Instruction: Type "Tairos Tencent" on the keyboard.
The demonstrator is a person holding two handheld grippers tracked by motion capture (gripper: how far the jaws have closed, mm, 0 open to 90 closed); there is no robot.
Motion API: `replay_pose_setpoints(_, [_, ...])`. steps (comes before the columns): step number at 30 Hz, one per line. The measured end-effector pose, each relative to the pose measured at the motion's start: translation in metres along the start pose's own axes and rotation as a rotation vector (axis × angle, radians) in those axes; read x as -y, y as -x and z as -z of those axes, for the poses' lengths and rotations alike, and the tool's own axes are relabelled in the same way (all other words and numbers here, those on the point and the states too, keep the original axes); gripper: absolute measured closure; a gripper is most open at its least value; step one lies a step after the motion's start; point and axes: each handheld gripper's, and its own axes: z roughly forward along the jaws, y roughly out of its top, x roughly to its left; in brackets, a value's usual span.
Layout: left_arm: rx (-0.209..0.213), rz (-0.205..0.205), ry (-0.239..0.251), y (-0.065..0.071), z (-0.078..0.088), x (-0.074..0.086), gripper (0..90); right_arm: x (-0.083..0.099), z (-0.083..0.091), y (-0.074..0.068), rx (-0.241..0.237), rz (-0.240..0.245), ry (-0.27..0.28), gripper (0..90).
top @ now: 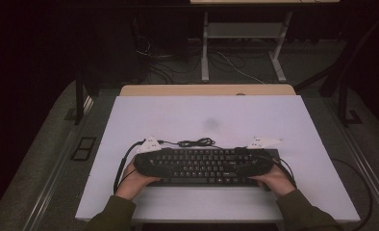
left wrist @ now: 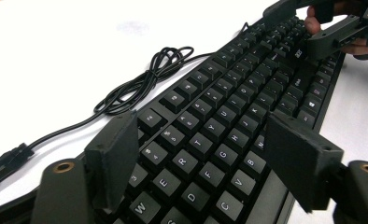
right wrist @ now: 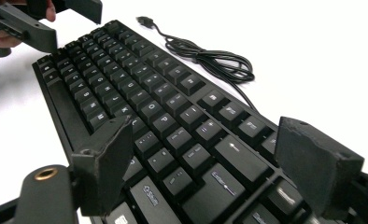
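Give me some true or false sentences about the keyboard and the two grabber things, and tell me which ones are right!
1. The keyboard is black. True.
2. The keyboard's cable is stretched out in one straight line. False: it lies in a loose bundle on the white table, just behind the keyboard.
3. The left gripper is at one end of the keyboard and the right gripper is at the other end. True.
4. The left gripper's jaws are squeezed tight together. False: they stand apart, one on each side of the keyboard, with keys showing between them.
5. The keyboard is flipped upside down. False: its keys face up.
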Motion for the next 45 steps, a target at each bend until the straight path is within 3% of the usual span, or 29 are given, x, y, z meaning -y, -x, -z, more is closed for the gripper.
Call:
replay_pose_setpoints(7, [-0.004, -0.001, 0.010, 0.002, 0.005, 0.004, 18.8, 0.003, 0.011, 0.006, 0.009, -0.015, 0.011, 18.7])
replay_pose_setpoints(22, [-0.022, 0.000, 0.031, 0.001, 0.025, 0.017, 16.2, 0.015, 0.031, 0.012, 0.043, -0.024, 0.026, 18.2])
replay_pose_setpoints(34, [-0.023, 0.009, 0.043, 0.007, 0.033, 0.029, 13.5, 0.028, 0.045, 0.013, 0.051, -0.003, 0.021, 17.9])
replay_pose_setpoints(45, [-0.020, 0.015, 0.056, 0.007, 0.032, 0.030, 13.0, 0.039, 0.056, 0.015, 0.042, 0.024, 0.019, 17.2])
